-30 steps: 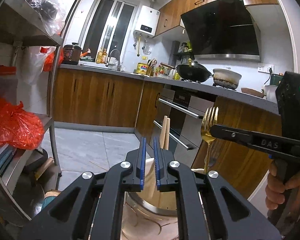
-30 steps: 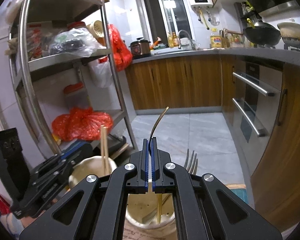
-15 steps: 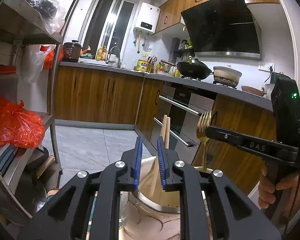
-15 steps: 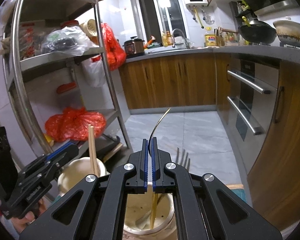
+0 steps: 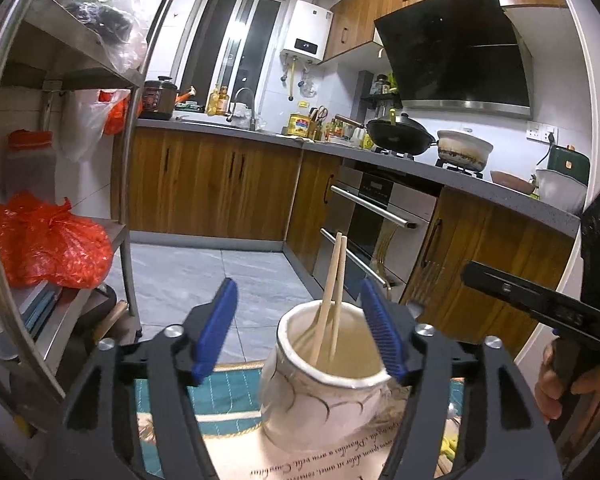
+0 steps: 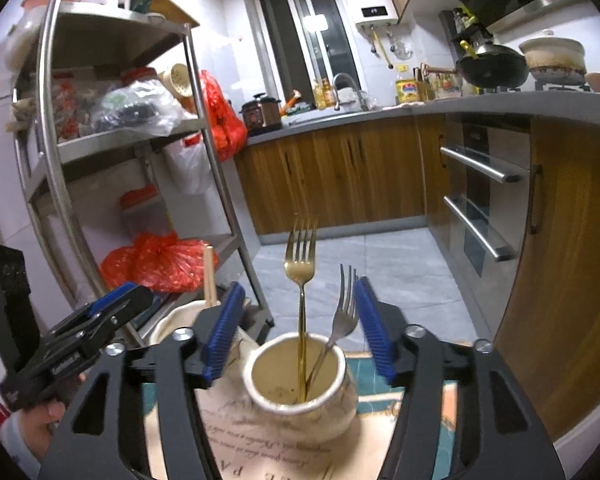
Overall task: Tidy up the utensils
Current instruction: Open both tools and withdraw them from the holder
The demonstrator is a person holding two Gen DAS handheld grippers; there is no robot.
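Observation:
In the left wrist view, a white ceramic jar (image 5: 324,392) holds two wooden chopsticks (image 5: 334,288) that lean free in it. My left gripper (image 5: 298,332) is just behind the jar, its jaws opening, with nothing pressed between the blue pads. In the right wrist view, a second white jar (image 6: 300,396) holds a gold fork (image 6: 300,264) and a silver fork (image 6: 346,304), both standing loose. My right gripper (image 6: 299,330) is behind that jar, its jaws opening and touching neither fork. The chopstick jar (image 6: 168,324) and left gripper (image 6: 100,320) appear at the left of that view.
Both jars stand on a teal and beige mat (image 5: 228,396) with script printed on it. A steel shelf rack (image 6: 216,184) with red bags (image 6: 160,260) stands to the left. An oven (image 5: 372,216) and wooden cabinets (image 6: 572,264) lie ahead and right, beyond a grey tile floor.
Both grippers went from shut to wide open. The right one let go of the gold fork, which now stands in its jar. The left one opened behind the chopstick jar.

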